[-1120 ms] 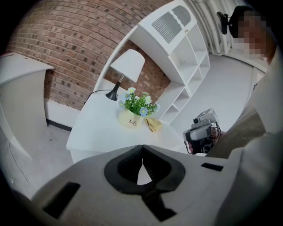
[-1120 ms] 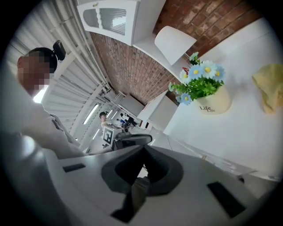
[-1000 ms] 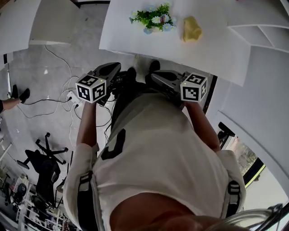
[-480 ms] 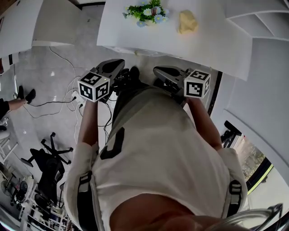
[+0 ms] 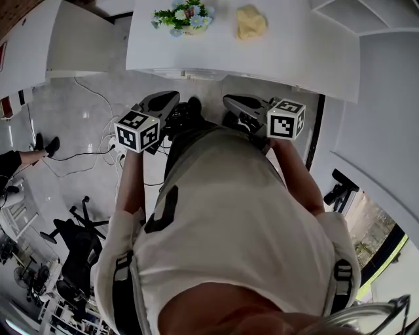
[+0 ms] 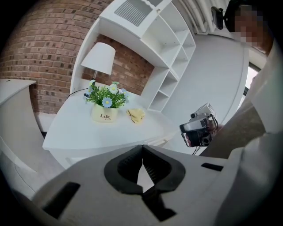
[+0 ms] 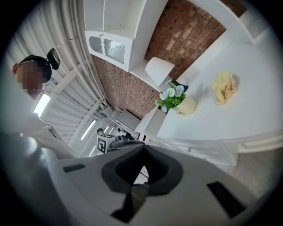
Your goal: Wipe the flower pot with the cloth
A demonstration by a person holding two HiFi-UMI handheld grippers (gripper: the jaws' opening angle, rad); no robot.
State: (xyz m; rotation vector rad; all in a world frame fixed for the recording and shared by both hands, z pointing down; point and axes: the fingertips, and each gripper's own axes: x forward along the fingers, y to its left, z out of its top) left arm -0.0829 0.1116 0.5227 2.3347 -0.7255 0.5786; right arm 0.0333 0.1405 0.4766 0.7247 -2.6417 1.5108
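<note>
The cream flower pot (image 5: 183, 14) with green leaves and blue-white flowers stands on the white table (image 5: 294, 46), and the yellow cloth (image 5: 251, 23) lies crumpled to its right. My left gripper (image 5: 171, 99) and right gripper (image 5: 229, 101) are held in front of the body, short of the table's near edge, both shut and empty. In the left gripper view the pot (image 6: 105, 115) and cloth (image 6: 136, 115) sit well beyond the closed jaws of the left gripper (image 6: 142, 148). From the right gripper (image 7: 143, 145), the pot (image 7: 185, 107) and cloth (image 7: 224, 87) lie far off at upper right.
A white lamp (image 6: 101, 56) stands behind the pot against a brick wall, with a white shelf unit (image 6: 170, 84) to its right. On the floor at the left are cables (image 5: 98, 141), an office chair (image 5: 75, 239) and another person's feet (image 5: 46, 145).
In the head view the table with pot and cloth has slid up and to the left. Both grippers stay shut, side by side before the body.
</note>
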